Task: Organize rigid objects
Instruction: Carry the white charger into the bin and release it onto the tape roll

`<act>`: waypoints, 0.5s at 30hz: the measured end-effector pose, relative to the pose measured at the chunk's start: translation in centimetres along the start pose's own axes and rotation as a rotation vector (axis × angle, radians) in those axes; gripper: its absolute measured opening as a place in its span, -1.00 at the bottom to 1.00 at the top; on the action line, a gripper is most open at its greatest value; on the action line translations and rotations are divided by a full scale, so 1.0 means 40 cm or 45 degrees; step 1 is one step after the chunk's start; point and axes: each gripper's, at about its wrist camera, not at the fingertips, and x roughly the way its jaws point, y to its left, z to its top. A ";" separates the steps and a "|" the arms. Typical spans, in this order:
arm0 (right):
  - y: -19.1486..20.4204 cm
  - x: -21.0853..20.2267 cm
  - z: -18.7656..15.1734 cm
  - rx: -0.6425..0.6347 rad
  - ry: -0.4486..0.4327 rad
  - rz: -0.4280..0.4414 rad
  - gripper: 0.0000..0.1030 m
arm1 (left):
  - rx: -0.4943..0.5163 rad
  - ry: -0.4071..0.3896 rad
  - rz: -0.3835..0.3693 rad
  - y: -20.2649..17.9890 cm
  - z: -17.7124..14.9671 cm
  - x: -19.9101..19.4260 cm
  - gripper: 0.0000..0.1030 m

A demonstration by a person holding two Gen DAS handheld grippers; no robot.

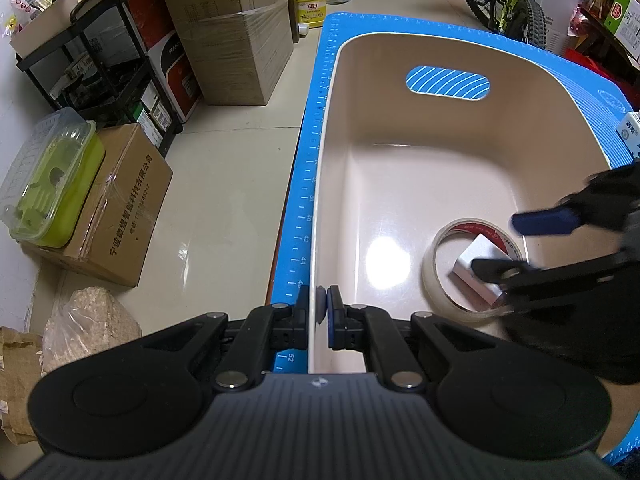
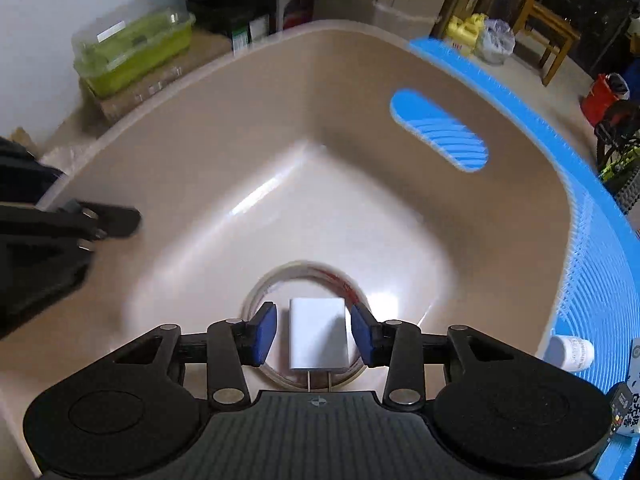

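Observation:
A beige plastic basket (image 1: 400,184) stands on a blue mat (image 1: 308,168). My left gripper (image 1: 318,310) is shut on the basket's left rim. Inside, a roll of clear tape (image 1: 436,248) lies flat with a white plug charger (image 1: 476,258) inside its ring. My right gripper (image 2: 314,330) is open inside the basket, its blue pads (image 2: 264,332) either side of the white charger (image 2: 318,338) without touching it. The tape roll (image 2: 280,276) lies under it. The right gripper also shows in the left wrist view (image 1: 520,244), and the basket in the right wrist view (image 2: 360,200).
A white bottle (image 2: 572,354) and small boxes (image 2: 628,408) lie on the mat right of the basket. Cardboard boxes (image 1: 120,208), a green lidded container (image 1: 52,184) and a black shelf (image 1: 100,64) stand on the floor to the left. A bicycle (image 1: 508,0) stands beyond.

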 end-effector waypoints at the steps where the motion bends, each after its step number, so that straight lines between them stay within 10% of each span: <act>1: -0.005 -0.018 -0.005 0.006 -0.026 0.007 0.06 | 0.001 0.000 0.001 -0.001 0.000 0.000 -0.83; 15: -0.336 -0.286 -0.159 0.334 -0.376 -0.230 0.30 | -0.001 0.001 -0.003 -0.006 0.001 -0.001 -0.83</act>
